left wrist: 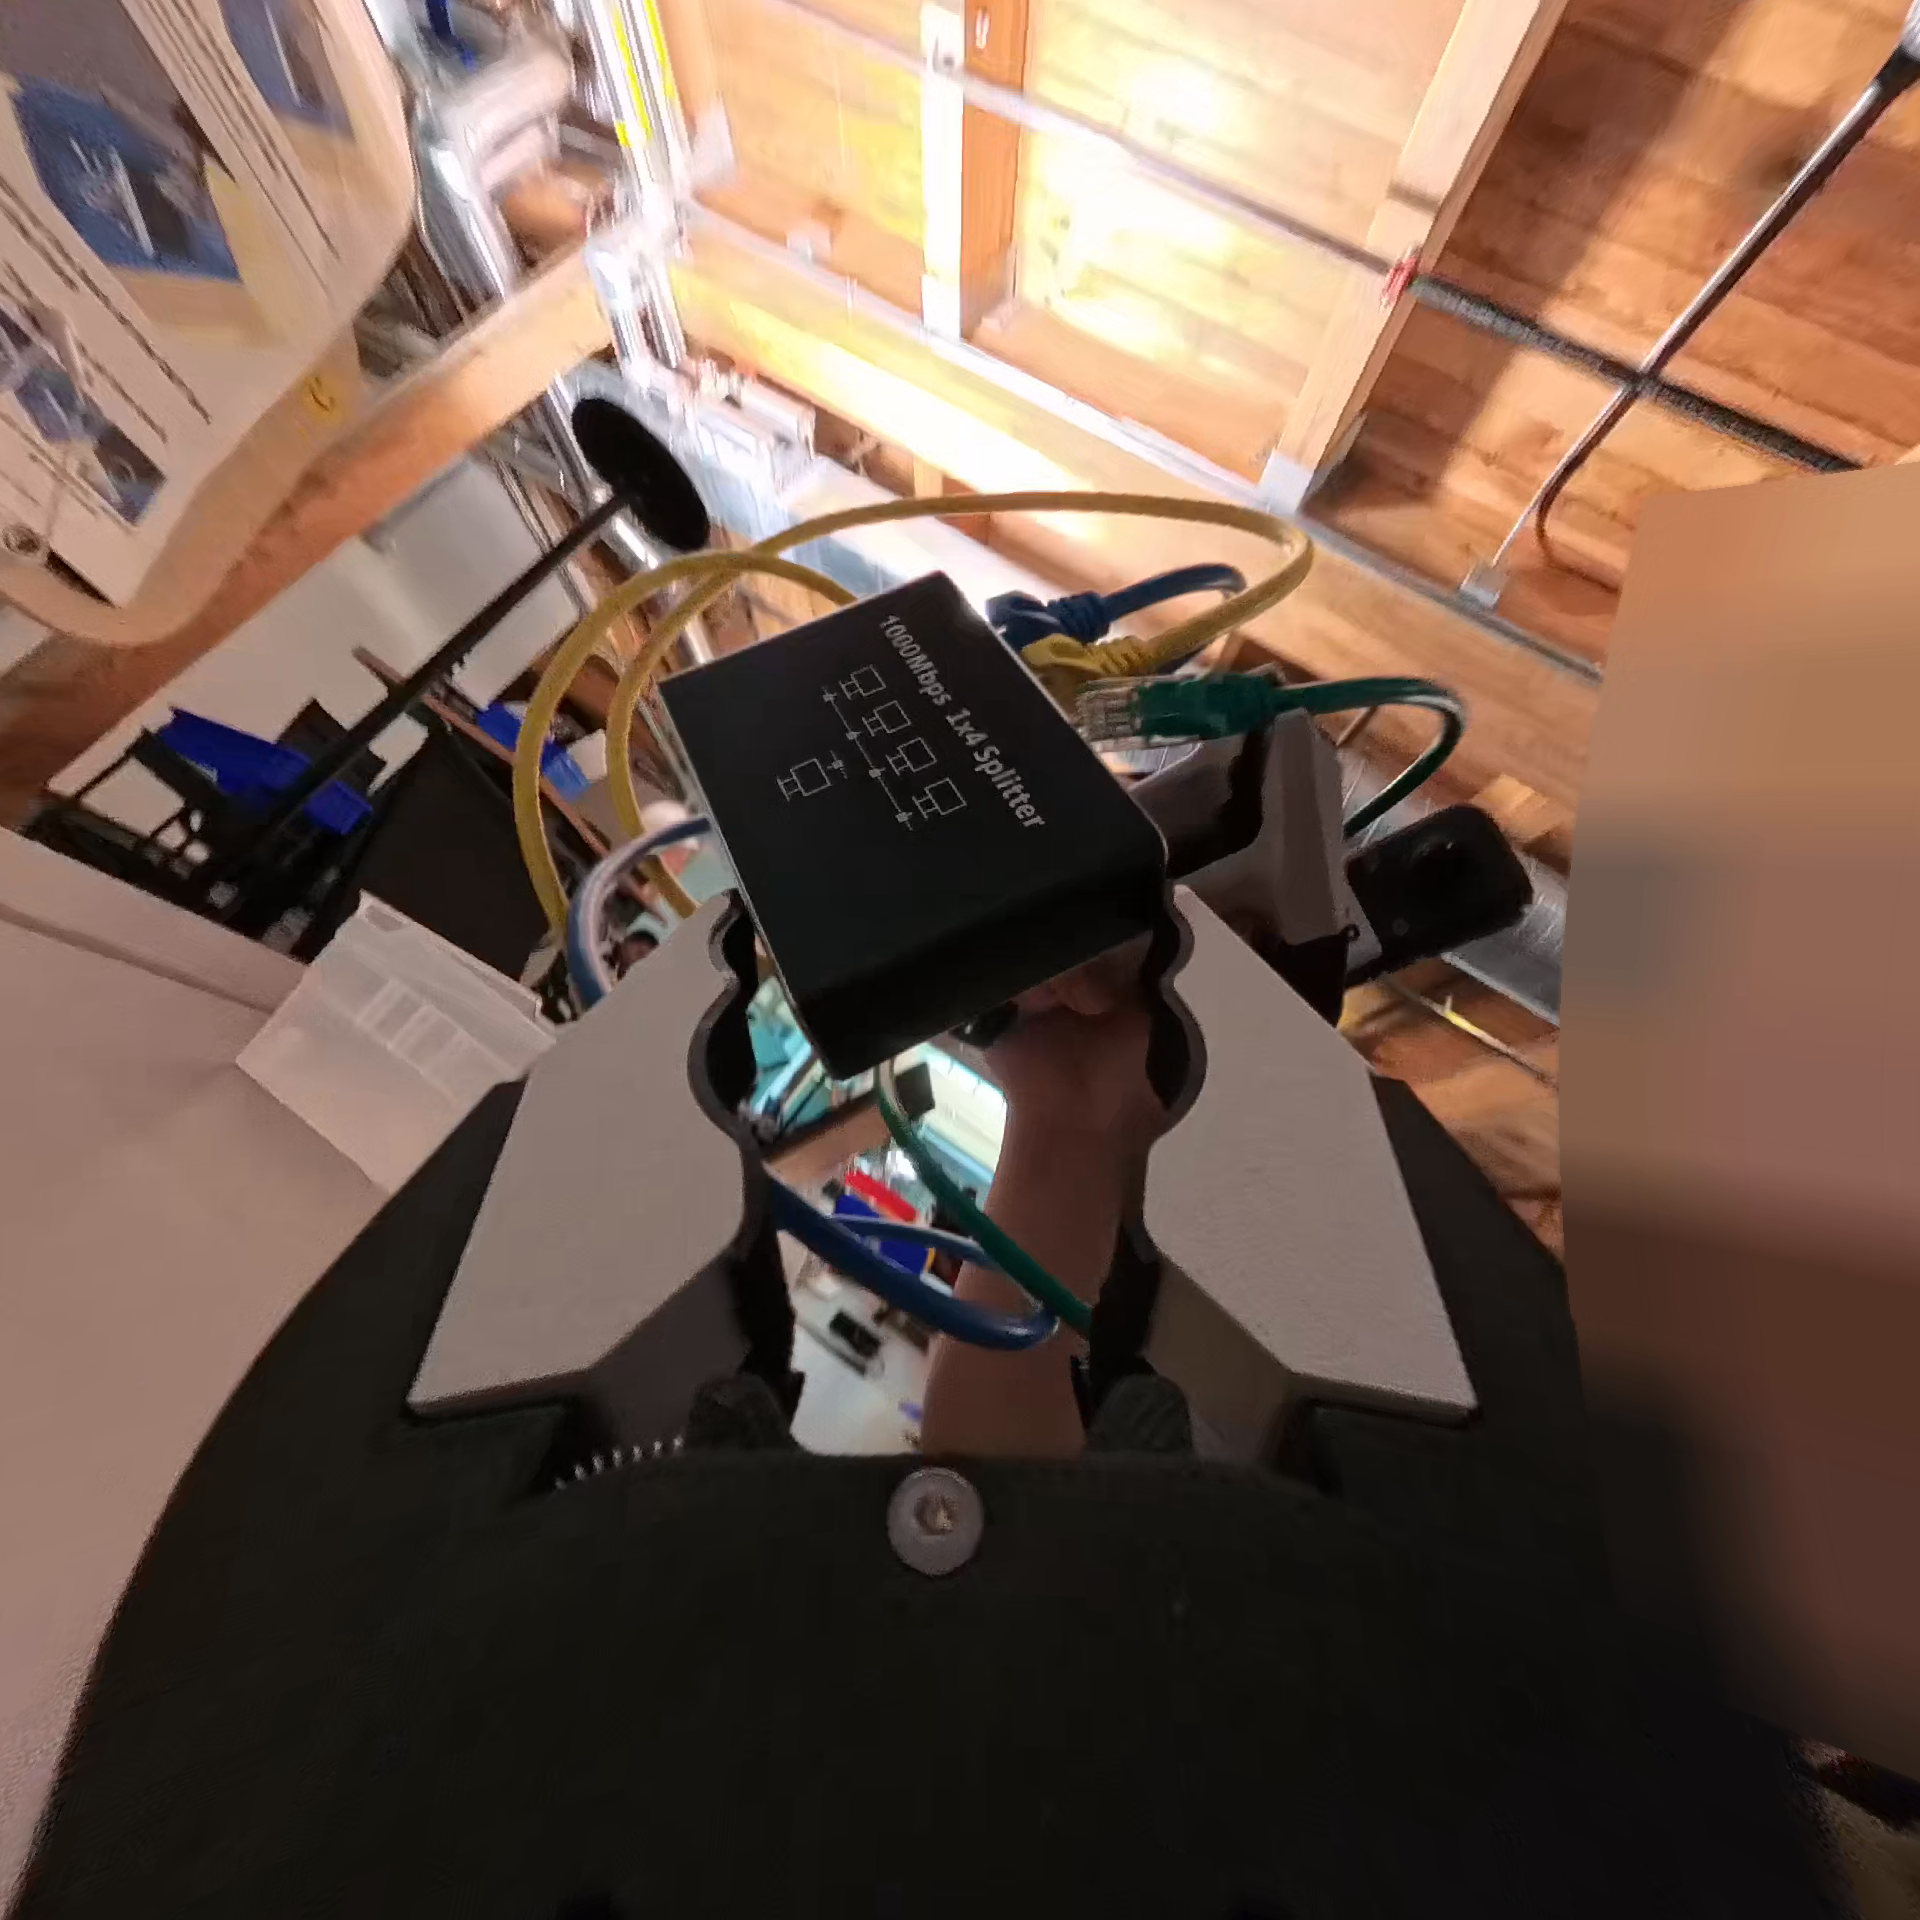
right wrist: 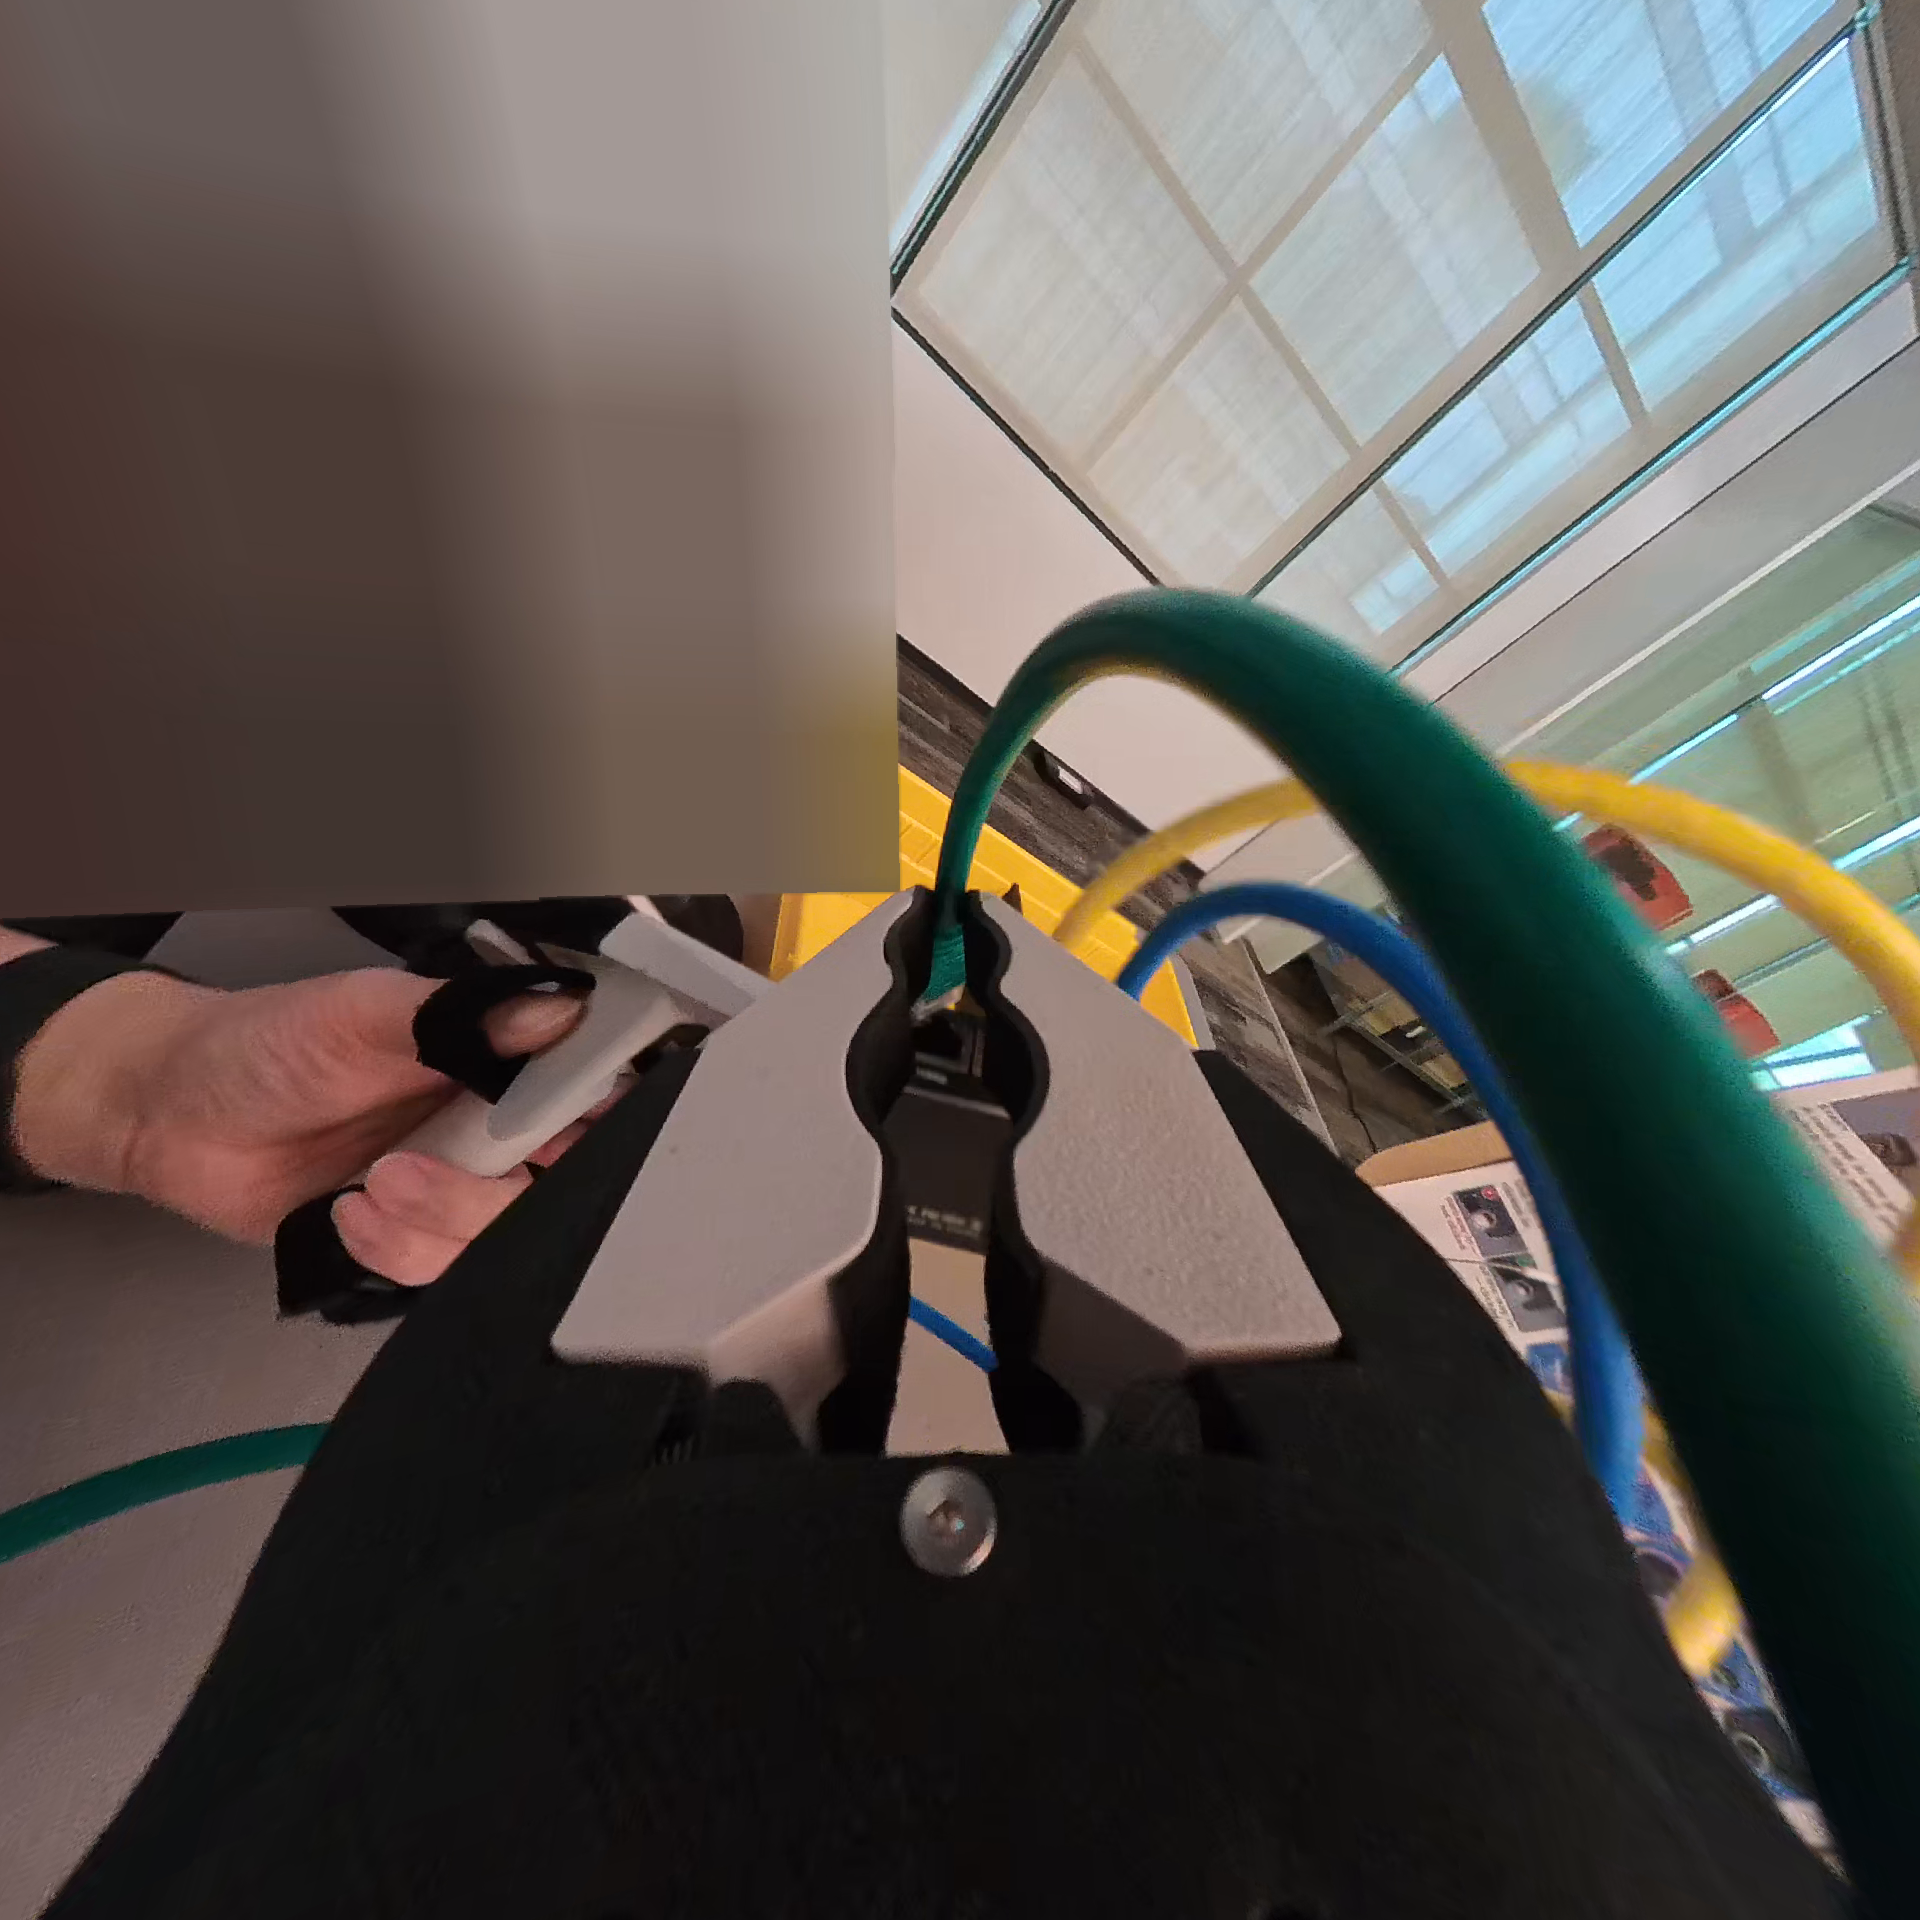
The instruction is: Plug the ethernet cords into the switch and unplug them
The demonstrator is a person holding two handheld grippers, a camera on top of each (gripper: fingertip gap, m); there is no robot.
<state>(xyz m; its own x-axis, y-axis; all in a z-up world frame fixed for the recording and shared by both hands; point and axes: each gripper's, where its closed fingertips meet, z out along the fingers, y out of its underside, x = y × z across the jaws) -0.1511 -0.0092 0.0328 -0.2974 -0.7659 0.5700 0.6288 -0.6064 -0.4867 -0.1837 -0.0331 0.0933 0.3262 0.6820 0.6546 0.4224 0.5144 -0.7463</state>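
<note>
Switch [left wrist: 914,821] is clamped in left gripper [left wrist: 951,997]; green cord [right wrist: 951,961] is pinched by right gripper [right wrist: 948,971]; plug misalignment risked if tilted; latch could be bent.

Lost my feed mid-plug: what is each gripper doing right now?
Left gripper: shut on the black box-shaped plastic switch.
Right gripper: shut on the green ethernet cord, just behind its plug.
</note>
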